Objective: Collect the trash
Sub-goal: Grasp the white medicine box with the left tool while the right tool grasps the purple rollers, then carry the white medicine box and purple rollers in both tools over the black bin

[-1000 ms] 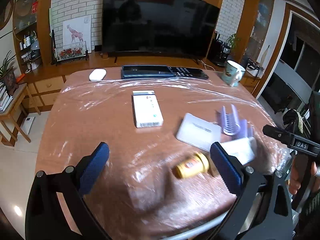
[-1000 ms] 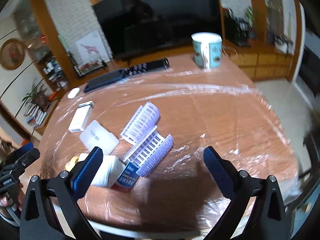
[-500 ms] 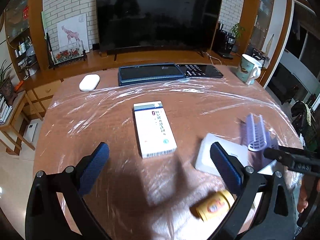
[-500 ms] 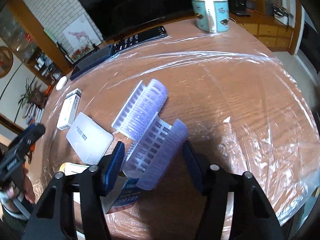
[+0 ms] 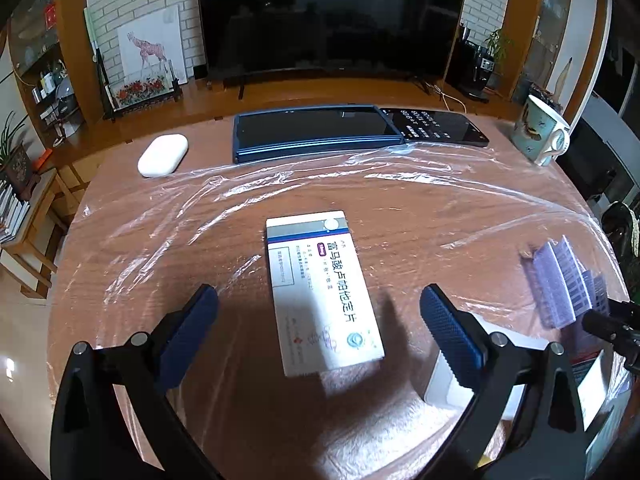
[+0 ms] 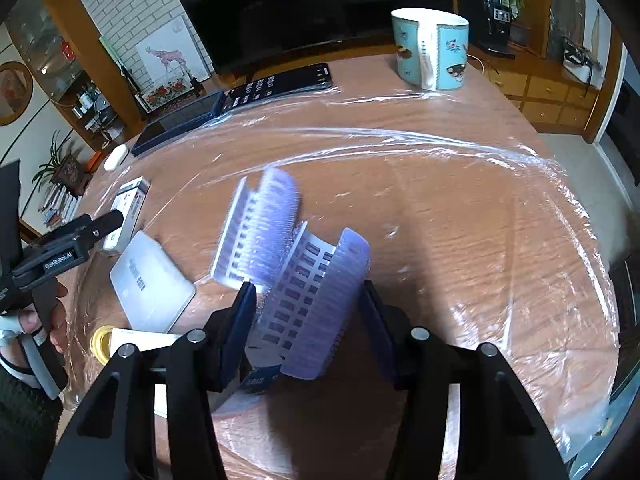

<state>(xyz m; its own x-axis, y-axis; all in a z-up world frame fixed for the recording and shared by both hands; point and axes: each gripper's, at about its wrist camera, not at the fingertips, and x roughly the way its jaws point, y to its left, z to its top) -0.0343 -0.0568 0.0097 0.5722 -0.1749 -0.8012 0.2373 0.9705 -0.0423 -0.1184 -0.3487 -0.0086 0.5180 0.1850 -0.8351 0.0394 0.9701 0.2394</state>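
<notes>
Purple plastic trays (image 6: 316,300) with rows of little slots sat between the fingers of the right gripper (image 6: 308,320), whose jaws were closed in on the nearer tray; the slots looked empty. To their left lay a flat white card pack (image 6: 150,284) and a yellow cap (image 6: 100,342). In the left view, the left gripper (image 5: 320,326) hung wide open, holding nothing, over a white medicine box (image 5: 320,288) lying shut on the plastic-covered wooden table (image 5: 440,216). Far right stood a blue mug (image 5: 540,134); I could not see inside it.
</notes>
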